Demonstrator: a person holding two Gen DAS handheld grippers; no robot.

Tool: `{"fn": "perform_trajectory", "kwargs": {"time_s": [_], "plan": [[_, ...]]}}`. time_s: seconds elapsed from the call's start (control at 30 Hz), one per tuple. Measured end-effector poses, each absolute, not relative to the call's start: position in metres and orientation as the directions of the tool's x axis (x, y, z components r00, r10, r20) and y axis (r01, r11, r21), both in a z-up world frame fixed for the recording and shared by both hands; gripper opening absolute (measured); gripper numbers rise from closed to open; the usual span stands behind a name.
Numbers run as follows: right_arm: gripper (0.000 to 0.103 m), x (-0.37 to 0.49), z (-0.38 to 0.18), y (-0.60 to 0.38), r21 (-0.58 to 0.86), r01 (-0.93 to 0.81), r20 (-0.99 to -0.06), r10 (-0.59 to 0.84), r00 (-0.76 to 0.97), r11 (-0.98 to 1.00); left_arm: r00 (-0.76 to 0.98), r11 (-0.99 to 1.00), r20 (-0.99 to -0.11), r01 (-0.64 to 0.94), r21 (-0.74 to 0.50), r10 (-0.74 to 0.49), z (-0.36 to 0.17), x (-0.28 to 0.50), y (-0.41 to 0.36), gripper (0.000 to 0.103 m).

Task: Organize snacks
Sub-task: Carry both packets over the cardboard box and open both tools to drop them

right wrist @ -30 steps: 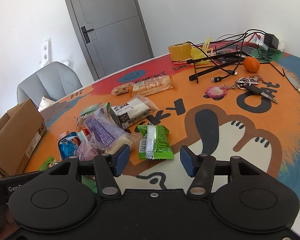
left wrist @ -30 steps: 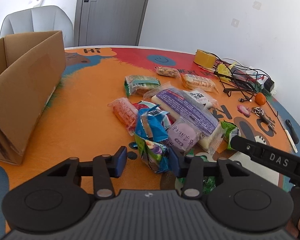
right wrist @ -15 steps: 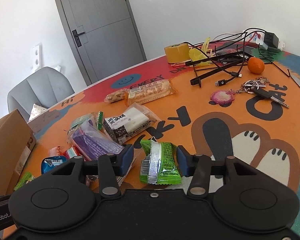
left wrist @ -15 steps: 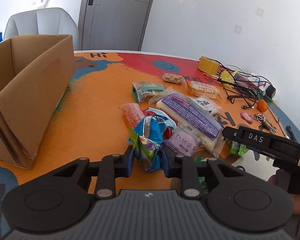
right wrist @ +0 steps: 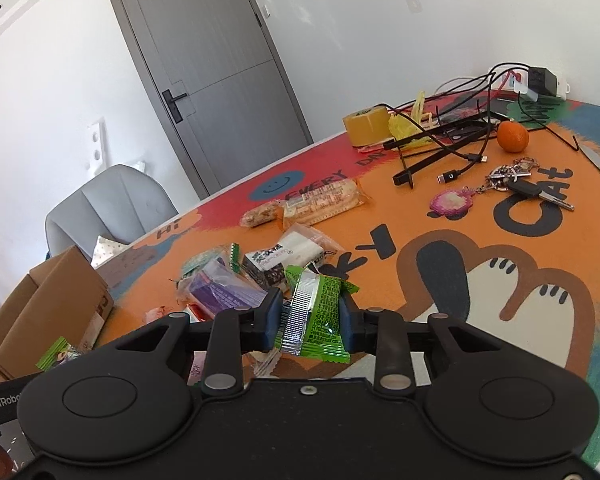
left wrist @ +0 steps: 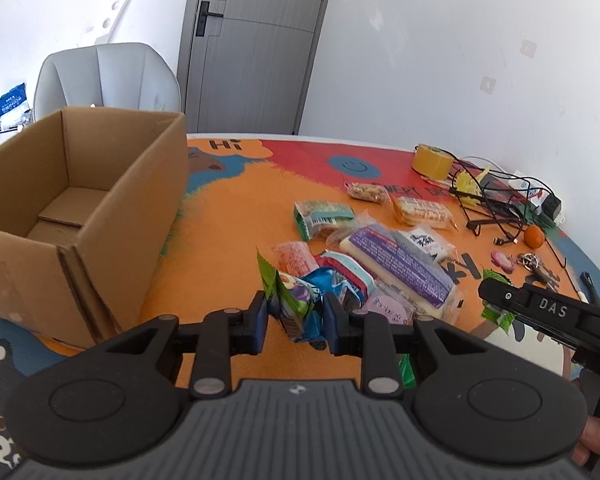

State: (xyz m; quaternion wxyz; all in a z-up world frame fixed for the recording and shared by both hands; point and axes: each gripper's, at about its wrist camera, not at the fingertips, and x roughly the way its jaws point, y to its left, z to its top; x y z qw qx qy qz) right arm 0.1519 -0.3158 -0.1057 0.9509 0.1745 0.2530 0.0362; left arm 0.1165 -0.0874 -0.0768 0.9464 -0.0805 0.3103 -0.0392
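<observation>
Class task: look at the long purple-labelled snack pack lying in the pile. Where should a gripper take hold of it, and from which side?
Grip the purple-labelled pack across its narrow width, near its far end, coming from above. It lies flat and long, and smaller packets crowd and overlap its near end, so the far end is probably freer.

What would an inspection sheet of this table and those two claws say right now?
Surface: round cartoon-print table mat, mostly orange.
Job's things: loose snack packets; open brown cardboard box, floor bare where visible.
Clutter: yellow tape roll, orange fruit, key bunch.
Claws: left claw shut on blue-green snack packet; right claw shut on green foil snack packet.
Cables: black tangle at far edge.
Surroundings: grey door, grey chair.
</observation>
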Motion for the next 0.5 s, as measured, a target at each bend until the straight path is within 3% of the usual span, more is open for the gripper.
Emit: {"fn": "perform_trajectory", "kwargs": {"time_s": [0.5], "plan": [[0.03, 0.14, -0.079, -0.275, 0.372, -0.118, -0.395, 0.272, 0.877, 0.921, 0.869, 0.984, -0.49, -0.019, -0.178, -0.072, -0.04, 0.096, -0.054, 0.027]]}}
